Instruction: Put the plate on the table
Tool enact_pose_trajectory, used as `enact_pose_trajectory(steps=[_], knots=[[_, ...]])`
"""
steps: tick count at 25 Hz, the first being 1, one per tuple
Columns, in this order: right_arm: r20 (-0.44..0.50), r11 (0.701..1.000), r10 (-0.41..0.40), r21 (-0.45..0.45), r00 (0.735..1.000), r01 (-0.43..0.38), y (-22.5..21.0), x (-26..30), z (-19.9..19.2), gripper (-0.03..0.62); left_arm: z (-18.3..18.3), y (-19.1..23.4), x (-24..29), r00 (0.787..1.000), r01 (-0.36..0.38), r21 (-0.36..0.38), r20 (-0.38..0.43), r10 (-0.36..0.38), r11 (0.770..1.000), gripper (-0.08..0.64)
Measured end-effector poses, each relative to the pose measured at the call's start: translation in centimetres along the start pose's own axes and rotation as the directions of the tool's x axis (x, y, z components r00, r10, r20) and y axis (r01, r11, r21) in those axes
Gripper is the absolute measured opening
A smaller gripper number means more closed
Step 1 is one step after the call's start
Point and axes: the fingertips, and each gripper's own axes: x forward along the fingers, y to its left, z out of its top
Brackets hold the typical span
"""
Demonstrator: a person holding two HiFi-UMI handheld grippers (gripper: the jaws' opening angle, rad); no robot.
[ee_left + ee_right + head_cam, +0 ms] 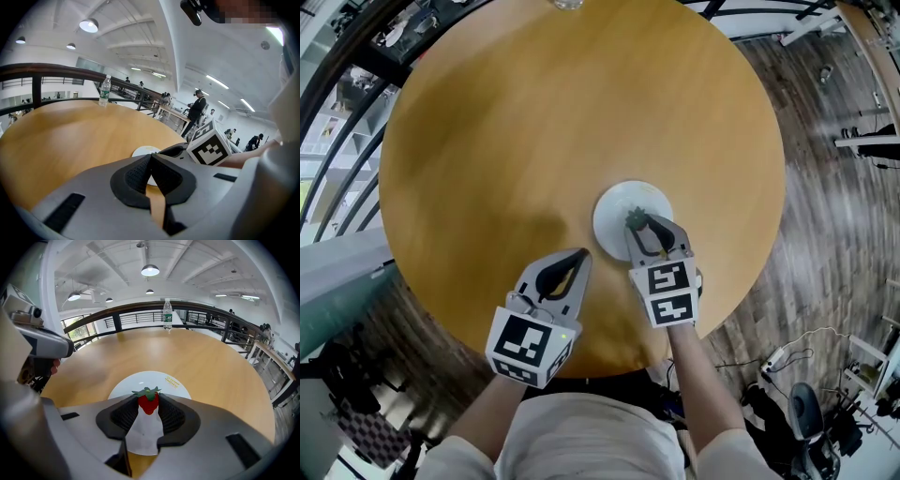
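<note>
A white plate (617,208) (150,380) (140,151) lies flat on the round wooden table (534,122), near its front edge. My right gripper (639,223) (148,403) hovers over the plate and is shut on a small red strawberry (148,402) (635,219) with a green leafy top. To the left of the plate, over bare wood, my left gripper (581,255) (150,161) has its jaws closed together with nothing between them.
A clear water bottle (167,314) (105,91) stands at the table's far edge. A dark railing (140,310) runs behind the table. Beyond the rim lies wood-plank floor (834,234) with cables and equipment; several people stand in the background (197,110).
</note>
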Motion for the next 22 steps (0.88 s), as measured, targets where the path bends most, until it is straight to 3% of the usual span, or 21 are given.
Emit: enact_pose_trajectory(steps=[22], knots=[[-0.021, 1.0, -0.007, 0.007, 1.0, 0.007, 0.02, 1.15, -0.22, 0.157, -0.14, 1.04, -0.2, 1.0, -0.011, -0.016, -0.008, 0.011, 1.0, 0.023]])
